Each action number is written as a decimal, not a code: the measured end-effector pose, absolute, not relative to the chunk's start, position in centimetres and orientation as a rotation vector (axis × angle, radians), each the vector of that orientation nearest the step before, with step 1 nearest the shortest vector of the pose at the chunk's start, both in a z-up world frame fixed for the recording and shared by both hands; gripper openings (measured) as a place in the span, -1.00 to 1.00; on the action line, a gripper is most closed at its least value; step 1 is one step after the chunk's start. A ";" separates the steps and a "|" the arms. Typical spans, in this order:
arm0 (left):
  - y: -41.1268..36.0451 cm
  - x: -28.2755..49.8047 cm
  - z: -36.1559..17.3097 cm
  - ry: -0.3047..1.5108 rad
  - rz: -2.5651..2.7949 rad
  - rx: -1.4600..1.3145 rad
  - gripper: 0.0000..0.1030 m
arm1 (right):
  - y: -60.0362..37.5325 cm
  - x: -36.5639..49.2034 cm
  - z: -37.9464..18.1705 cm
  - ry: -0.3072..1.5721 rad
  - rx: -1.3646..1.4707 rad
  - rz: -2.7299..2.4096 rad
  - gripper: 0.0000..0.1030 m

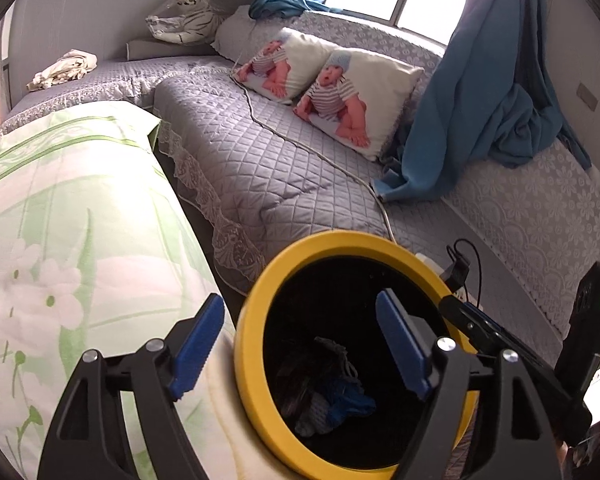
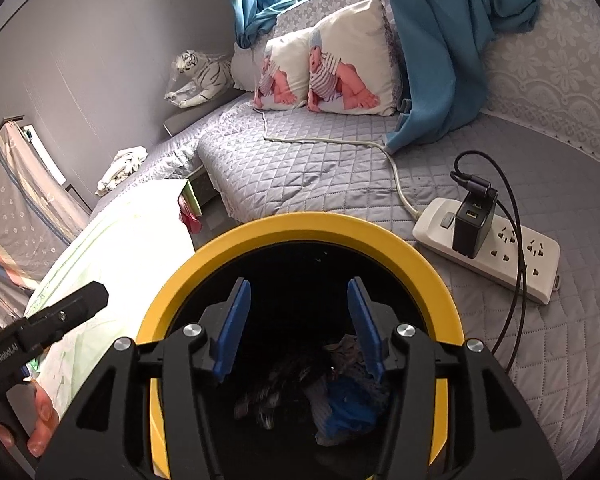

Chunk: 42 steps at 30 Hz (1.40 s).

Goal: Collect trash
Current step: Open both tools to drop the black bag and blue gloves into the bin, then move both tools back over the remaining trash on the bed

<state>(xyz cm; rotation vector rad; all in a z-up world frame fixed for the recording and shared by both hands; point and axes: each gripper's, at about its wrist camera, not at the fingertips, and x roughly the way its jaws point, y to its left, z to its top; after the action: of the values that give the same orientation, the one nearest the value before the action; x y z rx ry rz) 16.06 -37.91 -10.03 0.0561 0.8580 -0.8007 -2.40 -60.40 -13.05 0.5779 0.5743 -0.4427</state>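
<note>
A trash bin with a yellow rim (image 1: 256, 308) and black inside stands between the bed and the grey sofa; it also shows in the right wrist view (image 2: 300, 226). Crumpled blue and grey trash (image 1: 328, 396) lies at its bottom, seen too in the right wrist view (image 2: 344, 404). My left gripper (image 1: 300, 344) is open and empty, straddling the bin's left rim. My right gripper (image 2: 300, 324) is open and empty right above the bin's mouth. The right gripper's body (image 1: 500, 340) shows at the bin's right side in the left wrist view.
A white power strip (image 2: 496, 248) with a black charger and cables lies on the quilted grey sofa (image 1: 260, 168). Two baby-print cushions (image 1: 340, 92), blue curtains (image 1: 480, 92), a toy tiger (image 1: 188, 16), a crumpled cloth (image 1: 64, 68) and a green floral bedcover (image 1: 60, 240) surround the bin.
</note>
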 end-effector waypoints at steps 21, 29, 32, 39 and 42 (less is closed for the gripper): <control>-24.5 18.3 -2.2 0.676 -0.601 -0.071 0.79 | -52.7 -0.7 -3.6 0.416 0.422 -0.246 0.62; -17.4 18.2 0.5 0.604 -0.505 -0.113 0.81 | -47.6 1.8 -1.3 0.413 0.357 -0.137 0.69; -14.9 17.8 1.4 0.578 -0.474 -0.128 0.82 | -45.3 2.8 -0.5 0.414 0.324 -0.078 0.71; -9.2 17.4 2.7 0.533 -0.395 -0.144 0.84 | -39.4 4.6 0.7 0.414 0.238 0.053 0.75; -6.5 17.6 2.7 0.530 -0.343 -0.151 0.84 | -37.0 5.4 0.9 0.427 0.212 0.098 0.76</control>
<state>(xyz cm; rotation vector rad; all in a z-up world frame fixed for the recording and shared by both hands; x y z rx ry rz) 17.57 -6.47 2.66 -0.1506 0.5297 -0.3433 5.44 -37.00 0.85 0.2120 0.4267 0.0982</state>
